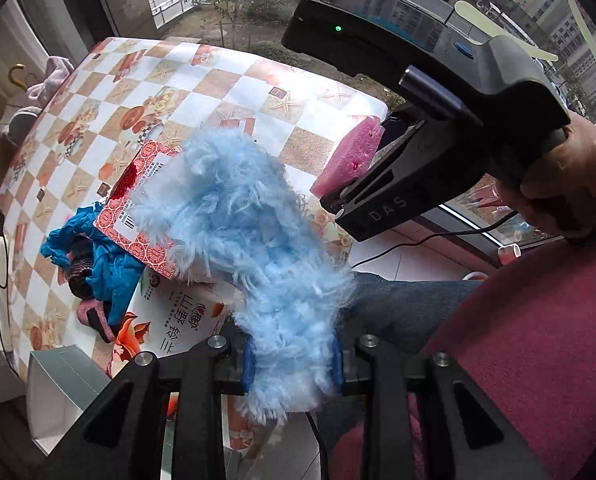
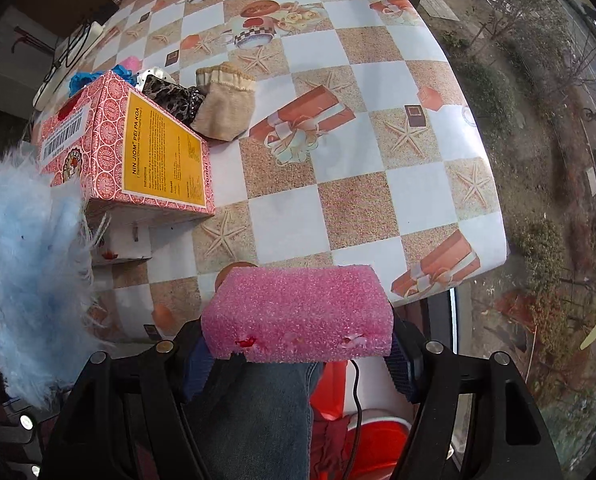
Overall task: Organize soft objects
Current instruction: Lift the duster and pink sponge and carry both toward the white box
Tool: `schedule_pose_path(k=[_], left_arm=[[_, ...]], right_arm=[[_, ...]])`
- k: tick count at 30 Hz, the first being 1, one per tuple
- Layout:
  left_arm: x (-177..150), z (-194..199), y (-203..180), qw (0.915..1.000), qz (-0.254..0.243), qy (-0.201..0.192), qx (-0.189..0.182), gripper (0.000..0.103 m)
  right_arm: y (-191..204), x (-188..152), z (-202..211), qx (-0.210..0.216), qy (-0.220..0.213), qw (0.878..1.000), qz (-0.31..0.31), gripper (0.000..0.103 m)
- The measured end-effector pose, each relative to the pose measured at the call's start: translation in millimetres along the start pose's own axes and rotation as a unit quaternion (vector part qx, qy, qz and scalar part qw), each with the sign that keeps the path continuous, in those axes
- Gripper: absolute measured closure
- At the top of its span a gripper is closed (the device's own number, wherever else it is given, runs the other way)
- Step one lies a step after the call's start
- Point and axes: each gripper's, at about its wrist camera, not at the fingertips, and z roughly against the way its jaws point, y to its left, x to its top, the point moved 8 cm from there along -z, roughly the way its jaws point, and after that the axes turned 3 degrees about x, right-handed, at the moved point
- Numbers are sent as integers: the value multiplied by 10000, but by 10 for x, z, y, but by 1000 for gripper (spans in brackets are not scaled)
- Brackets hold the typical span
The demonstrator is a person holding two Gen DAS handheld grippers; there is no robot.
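My left gripper (image 1: 291, 364) is shut on a fluffy light-blue cloth (image 1: 253, 232) that hangs over the table's near edge; the cloth (image 2: 33, 280) also fills the left side of the right wrist view. My right gripper (image 2: 298, 356) is shut on a pink sponge block (image 2: 298, 312), its blue pads pressing both ends. In the left wrist view the right gripper (image 1: 340, 200) is at the right, held by a hand (image 1: 570, 184), with the sponge (image 1: 348, 156) in it. Both grippers hover near the table's edge above a person's jeans.
A red patterned box (image 2: 137, 152) lies on the checked tablecloth (image 2: 338, 120), with a beige pouch (image 2: 225, 108) and a leopard-print item (image 2: 169, 96) behind it. Blue and knitted cloths (image 1: 93, 264) lie left of the box. A printed carton (image 1: 177, 320) sits near the edge.
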Motion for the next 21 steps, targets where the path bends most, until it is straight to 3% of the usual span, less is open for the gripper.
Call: schedule_pose_path(k=[5, 13, 21], left_arm=[[-387, 170, 300, 9984, 534, -95, 136, 72], [-892, 301, 610, 9917, 1254, -181, 205, 72], [-1398, 423, 1075, 9686, 2421, -335, 461, 72]], right_arm=[[519, -142, -57, 125, 225, 9966, 778, 31], [1310, -127, -7, 145, 282, 9784, 2041, 31], [1920, 1, 106, 135, 221, 9588, 2829, 31]])
